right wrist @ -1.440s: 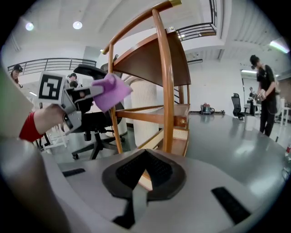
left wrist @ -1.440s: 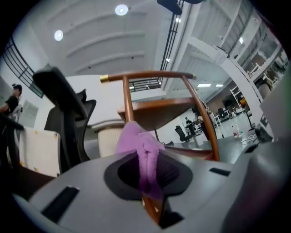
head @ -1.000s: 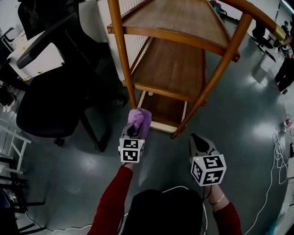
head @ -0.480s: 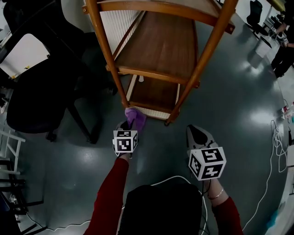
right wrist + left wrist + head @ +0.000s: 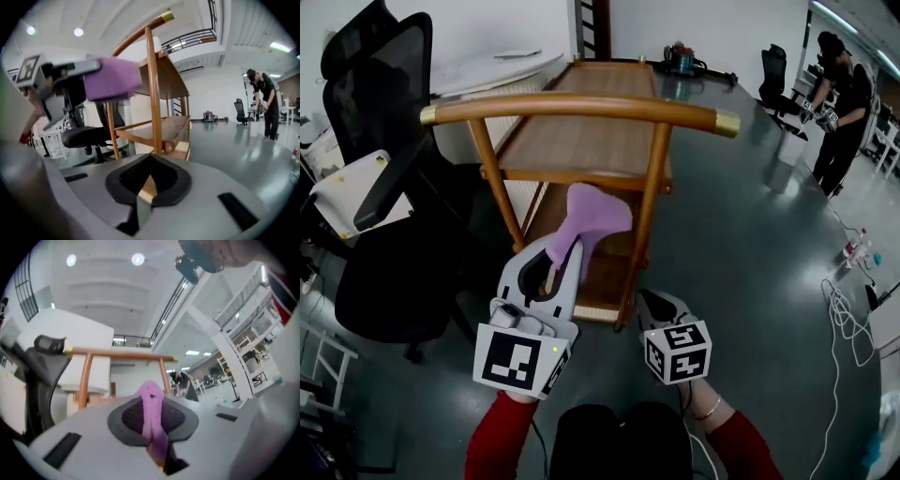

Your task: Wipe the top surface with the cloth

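While the right tool [image 5: 654,302] stays pressed together, the left tool [image 5: 565,246] has raised its pinched cloth [image 5: 592,217].

Soft purple cloth [image 5: 589,217]. Cart [image 5: 581,141] of smooth varnished wood, with shiny brass-coloured caps [image 5: 727,123] on its rail [image 5: 581,105]. Glossy dark floor [image 5: 750,253]. Black mesh-backed chair [image 5: 380,56].

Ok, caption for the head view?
Left gripper clamps a purple cloth before the wooden shelf trolley; right gripper shut, empty.
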`<state>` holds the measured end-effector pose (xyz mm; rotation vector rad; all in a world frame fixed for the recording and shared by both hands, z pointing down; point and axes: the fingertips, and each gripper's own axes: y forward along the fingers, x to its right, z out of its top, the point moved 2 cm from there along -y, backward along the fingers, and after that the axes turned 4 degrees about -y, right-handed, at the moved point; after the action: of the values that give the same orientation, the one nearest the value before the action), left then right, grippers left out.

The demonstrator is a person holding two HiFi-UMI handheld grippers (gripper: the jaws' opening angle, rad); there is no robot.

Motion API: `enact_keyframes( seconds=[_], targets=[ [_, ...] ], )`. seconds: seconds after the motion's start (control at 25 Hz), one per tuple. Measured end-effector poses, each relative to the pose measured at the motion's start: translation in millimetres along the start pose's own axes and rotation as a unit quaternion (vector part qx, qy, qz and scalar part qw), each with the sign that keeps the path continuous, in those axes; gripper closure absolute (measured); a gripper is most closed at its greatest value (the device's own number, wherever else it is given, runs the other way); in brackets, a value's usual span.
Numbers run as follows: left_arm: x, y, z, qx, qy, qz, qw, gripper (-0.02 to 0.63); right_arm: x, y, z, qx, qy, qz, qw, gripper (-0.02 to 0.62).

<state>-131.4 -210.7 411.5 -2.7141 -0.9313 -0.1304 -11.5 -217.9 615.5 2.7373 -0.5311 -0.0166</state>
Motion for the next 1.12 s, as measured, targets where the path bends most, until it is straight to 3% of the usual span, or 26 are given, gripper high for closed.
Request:
enact_keyframes(
  seconds=[0.12,0.2,0.28,0.4,0.56,0.72,0.92,1.12],
  targets=[
    [9.8,17.3,111.8,0.110,0.015,-0.006,0.9938,0.552,9.9,-13.4,34.3,0.027,-0.007,-0.010,1.000,0.584],
    [15.2,29.1,160.6,0.160,0.020,-0.002,0.9869,0.552,17.0,-20.8,52.5,0.042,-0.013,-0.015,0.999,0.584],
    [21.7,41.5,183.8,0.181,0.022,0.002,0.9832,0.552,23.9,-28.7,62.7,0.053,-0.017,-0.021,0.998,0.584],
    [31.9,58.1,178.3,0.182,0.012,-0.005,0.9832,0.552,37.5,-39.3,64.7,0.060,-0.014,-0.035,0.997,0.584],
    [46.0,63.9,128.8,0.154,-0.012,-0.028,0.9876,0.552,51.8,-47.6,51.2,0.055,-0.008,-0.048,0.997,0.584],
    [62.6,60.2,52.7,0.108,-0.050,-0.046,0.9919,0.552,66.3,-50.2,31.0,0.045,-0.011,-0.065,0.997,0.584],
    [77.9,42.9,-75.4,0.005,-0.075,-0.070,0.9947,0.554,57.7,-45.6,-11.3,0.013,0.000,-0.062,0.998,0.584],
    [102.3,11.0,-199.4,-0.120,-0.089,-0.081,0.9854,0.554,49.4,-45.4,-63.0,-0.036,0.014,-0.055,0.998,0.584]
  ],
)
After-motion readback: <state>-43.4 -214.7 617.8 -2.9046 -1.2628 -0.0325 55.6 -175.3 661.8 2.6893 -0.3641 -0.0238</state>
